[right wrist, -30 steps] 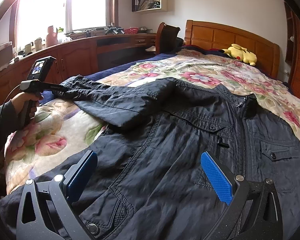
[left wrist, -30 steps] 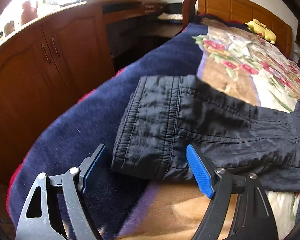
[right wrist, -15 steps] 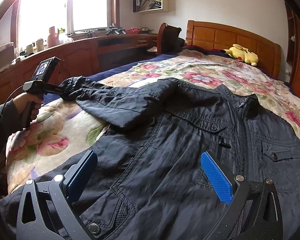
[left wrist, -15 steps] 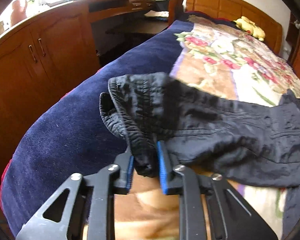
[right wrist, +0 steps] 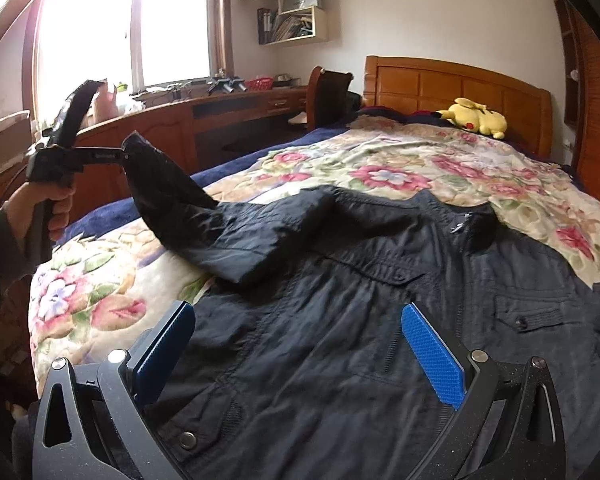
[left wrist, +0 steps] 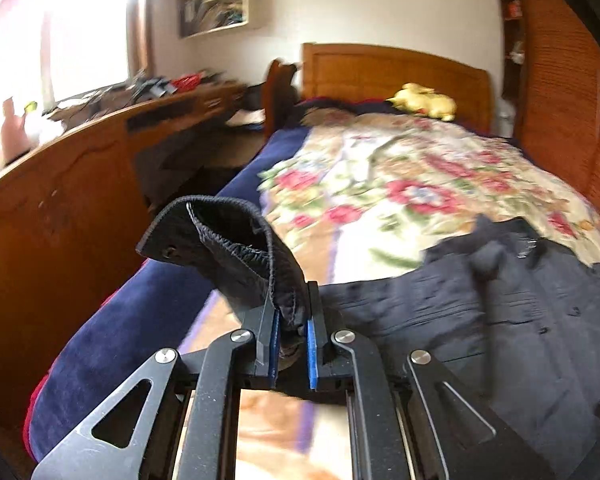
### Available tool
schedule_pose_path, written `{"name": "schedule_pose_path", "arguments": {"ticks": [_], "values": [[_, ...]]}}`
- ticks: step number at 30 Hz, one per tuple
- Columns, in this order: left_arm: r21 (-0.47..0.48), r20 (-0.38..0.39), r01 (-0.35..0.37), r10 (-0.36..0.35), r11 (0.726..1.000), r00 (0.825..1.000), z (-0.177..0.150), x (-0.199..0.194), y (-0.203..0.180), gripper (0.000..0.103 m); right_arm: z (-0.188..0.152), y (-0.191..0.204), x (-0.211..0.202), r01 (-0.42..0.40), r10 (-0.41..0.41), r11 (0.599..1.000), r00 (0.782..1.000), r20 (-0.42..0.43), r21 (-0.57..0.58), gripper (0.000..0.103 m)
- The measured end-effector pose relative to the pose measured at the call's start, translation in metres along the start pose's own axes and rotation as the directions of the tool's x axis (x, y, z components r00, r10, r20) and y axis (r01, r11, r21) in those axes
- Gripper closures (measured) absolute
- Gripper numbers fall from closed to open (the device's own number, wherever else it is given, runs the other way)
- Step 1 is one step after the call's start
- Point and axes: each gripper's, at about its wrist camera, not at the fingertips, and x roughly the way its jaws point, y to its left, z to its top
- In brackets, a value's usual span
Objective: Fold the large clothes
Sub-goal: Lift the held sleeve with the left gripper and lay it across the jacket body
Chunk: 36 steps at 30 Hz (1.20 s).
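Jacket (right wrist: 360, 320) lies front-up on the bed (right wrist: 380, 160), dark, zipped, collar toward the headboard. Its sleeve (right wrist: 188, 216) on the window side is lifted off the floral blanket (right wrist: 100, 300), cuff (left wrist: 236, 248) up in the air.

Left claw (left wrist: 292, 336) closing, pads already pinching the cuff edge; fabric bunched between them, cuff mouth gaping above. Person's hand (right wrist: 48, 208) on the grip in the right wrist view. Right claw (right wrist: 296, 352) spread wide, nothing between the pads, hovering over the lower front of the jacket near the hem snap.

Step in hand, my read: fold the sleeve across the chest.
- Carry the cuff high enough that the sleeve clears the body, then lay it flat across the front, not twisted.
- Grip looks shallow, edge only. Slippery shell fabric could pull out; move smoothly.
- Right claw could press down on the front panel so the body doesn't drag sideways.
- Fold line should land at the shoulder seam.

Wooden desk (right wrist: 220, 112) and yellow plush (right wrist: 476, 118) are well apart from the work.
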Motion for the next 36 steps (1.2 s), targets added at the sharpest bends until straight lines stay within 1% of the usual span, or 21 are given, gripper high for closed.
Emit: {"name": "schedule_pose_path", "arguments": {"ticks": [4,8,12,17,21,25,30,31,33,35,36], "values": [[0.051,0.027,0.061,-0.062,0.997,0.998,0.008,-0.019,-0.039,0.092,0.000,-0.013,-0.015,0.015,-0.015,1.000,1.000,0.013,0.026,0.000],[0.091,0.039,0.124,-0.128,0.988,0.991,0.015,-0.031,-0.075,0.092,0.000,-0.021,-0.027,0.021,-0.022,0.999,0.999,0.023,0.041,0.000],[0.131,0.042,0.200,-0.207,0.971,0.977,0.008,-0.041,-0.112,0.092,-0.004,-0.027,-0.035,0.040,-0.041,0.998,0.999,0.025,0.045,0.000],[0.176,0.008,0.288,-0.294,0.941,0.956,-0.005,-0.043,-0.158,0.092,-0.006,-0.035,-0.043,0.072,-0.073,0.996,0.997,0.015,0.060,0.000],[0.192,-0.017,0.346,-0.349,0.918,0.937,-0.016,-0.045,-0.185,0.092,-0.007,-0.046,-0.052,0.096,-0.097,0.992,0.995,0.013,0.081,0.000],[0.208,-0.038,0.379,-0.380,0.902,0.924,-0.037,-0.048,-0.202,0.092,-0.007,-0.056,-0.056,0.101,-0.103,0.989,0.995,0.013,0.110,0.000],[0.185,-0.080,0.414,-0.406,0.891,0.910,-0.061,-0.047,-0.205,0.092,-0.006,-0.058,-0.054,0.095,-0.098,0.985,0.995,0.010,0.145,0.000],[0.182,-0.091,0.414,-0.404,0.892,0.910,-0.065,-0.046,-0.206,0.092,-0.006,-0.056,-0.053,0.093,-0.096,0.985,0.995,0.010,0.148,0.000],[0.187,-0.106,0.399,-0.386,0.897,0.917,-0.073,-0.046,-0.208,0.089,-0.006,-0.053,-0.050,0.094,-0.096,0.986,0.995,0.008,0.141,0.000],[0.183,-0.116,0.387,-0.371,0.904,0.921,-0.082,-0.047,-0.205,0.081,-0.007,-0.050,-0.048,0.097,-0.099,0.986,0.995,0.003,0.133,0.000],[0.176,-0.116,0.383,-0.367,0.907,0.923,-0.085,-0.048,-0.201,0.080,-0.007,-0.049,-0.047,0.098,-0.099,0.986,0.995,0.001,0.133,0.000]]}}
